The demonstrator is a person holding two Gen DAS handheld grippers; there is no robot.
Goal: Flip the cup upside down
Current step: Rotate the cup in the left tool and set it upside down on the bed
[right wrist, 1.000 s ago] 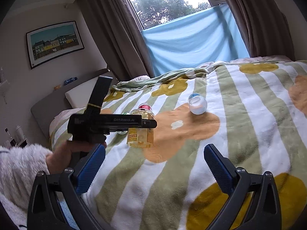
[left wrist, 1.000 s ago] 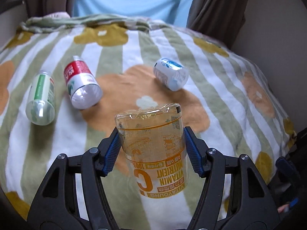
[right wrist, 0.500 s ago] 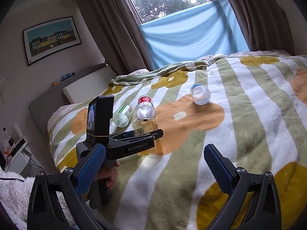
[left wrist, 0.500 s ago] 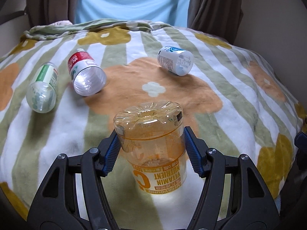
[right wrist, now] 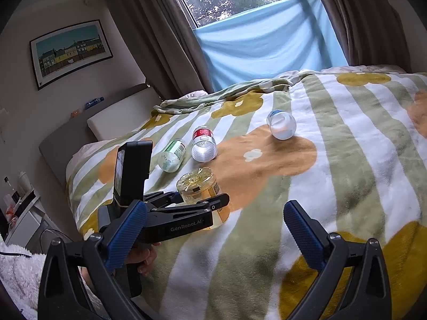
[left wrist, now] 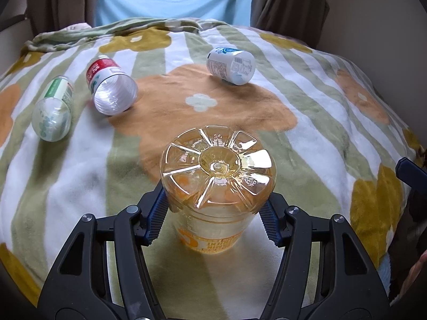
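The left tool (left wrist: 214,213), black with ribbed blue pads, is clamped on the amber plastic cup (left wrist: 217,176), one pad pressed against each side of its wall. The cup stands upside down on the fleecy blanket (left wrist: 80,176), its moulded base up, showing radiating ridges around a round centre, with printed orange lettering inverted low on the wall. Farther off on the striped, flower-patterned blanket lie three clear cut-bottle cups on their sides: a green-labelled cup (left wrist: 53,112), a red-labelled cup (left wrist: 110,92) and a white-and-blue cup (left wrist: 231,64). In the right wrist view, the right tool (right wrist: 213,233) hangs with its blue pads wide apart, gripping nothing, above the blanket (right wrist: 347,160). Beyond it the left tool (right wrist: 205,202) grips the amber plastic cup (right wrist: 198,184), which stands mouth down on the bed.
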